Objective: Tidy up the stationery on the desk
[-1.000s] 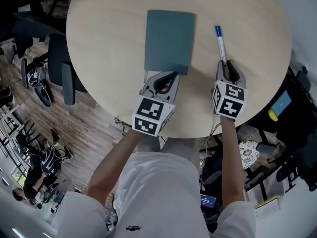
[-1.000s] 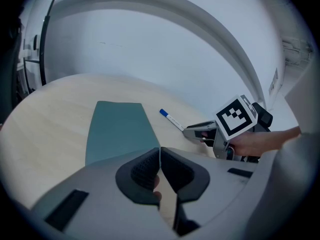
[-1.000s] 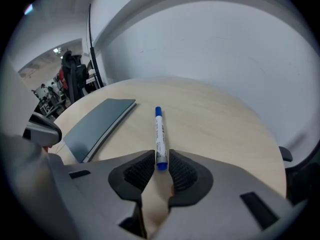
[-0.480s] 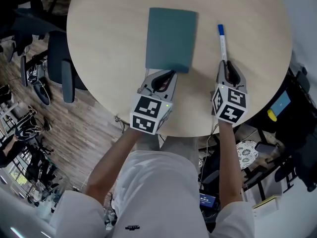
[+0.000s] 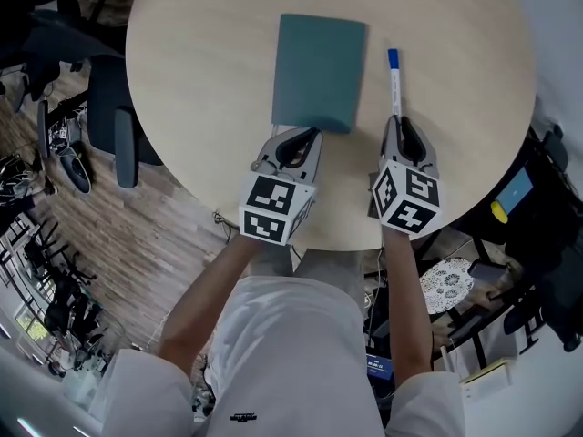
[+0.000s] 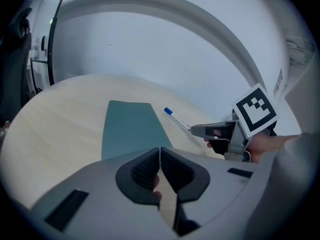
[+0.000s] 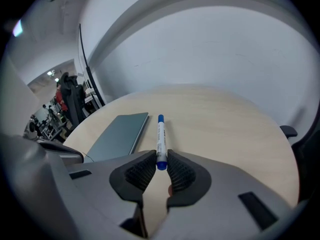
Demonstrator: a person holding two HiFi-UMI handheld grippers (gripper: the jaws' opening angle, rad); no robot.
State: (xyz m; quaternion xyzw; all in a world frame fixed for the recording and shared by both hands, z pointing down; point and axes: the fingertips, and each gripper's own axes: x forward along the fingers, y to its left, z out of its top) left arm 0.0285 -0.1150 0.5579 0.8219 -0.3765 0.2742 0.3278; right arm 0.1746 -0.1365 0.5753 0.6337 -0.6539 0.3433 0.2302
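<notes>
**Two handheld grippers at the near side of a round table, one pinching a pen**

The right gripper [image 7: 161,163] has its jaws clamped on the near end of a white pen [image 7: 160,134]. The pen points straight away from the person, with its blue cap farthest out. Whether the barrel touches the tabletop cannot be told. The left gripper [image 6: 160,156] has its jaws pressed together with nothing seen between them, and its tip sits right at the near short edge of a teal notebook [image 5: 319,71]. The notebook lies flat and closed. Its long right edge runs near the pen and roughly parallel to it, with a narrow strip of bare wood between them. The pale wooden table [image 5: 200,80] is bare to the left, to the right and beyond both items, out to its curved rim. Dark office chairs [image 5: 114,126] stand past the left rim
</notes>
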